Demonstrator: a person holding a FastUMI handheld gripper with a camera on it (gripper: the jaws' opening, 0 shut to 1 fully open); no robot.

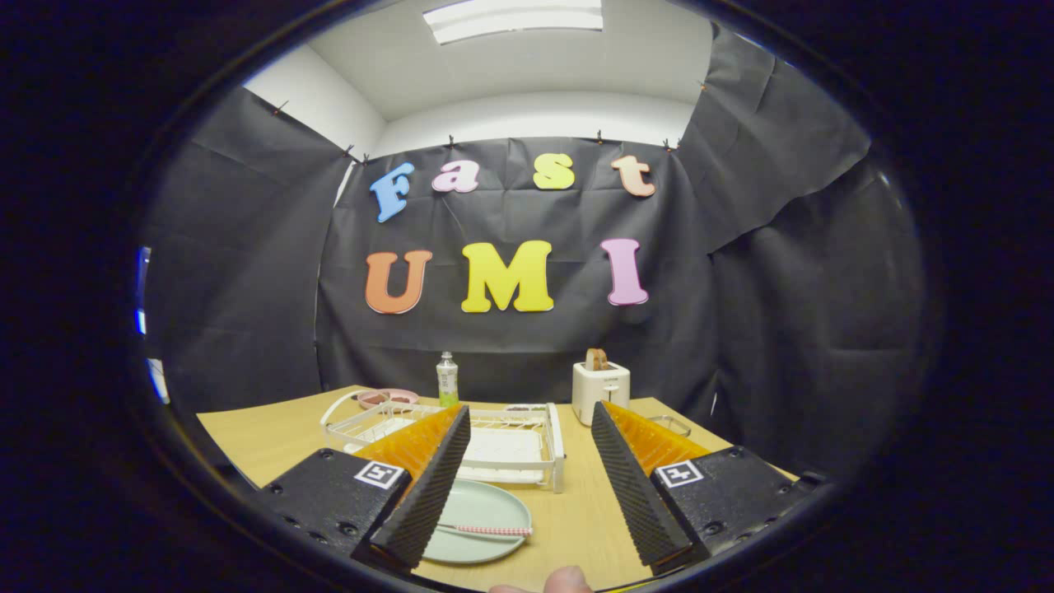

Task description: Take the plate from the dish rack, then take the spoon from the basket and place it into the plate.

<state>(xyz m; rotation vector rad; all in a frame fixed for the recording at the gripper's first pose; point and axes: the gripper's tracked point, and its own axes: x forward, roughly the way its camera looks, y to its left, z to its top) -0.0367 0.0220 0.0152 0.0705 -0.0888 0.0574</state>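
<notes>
table (272, 436): matt wood grain | dish rack (527, 428): coated wire (glossy) | plate (486, 515): smooth | fingers (432, 482): ribbed pads

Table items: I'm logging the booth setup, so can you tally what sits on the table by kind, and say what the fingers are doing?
Plates: 2, a green plate and a pink plate
Spoon: 1, lying on the green plate
Dish rack: 1
Bottle: 1
Toaster: 1
Total: 6
The gripper has its fingers open, holding nothing.
</notes>
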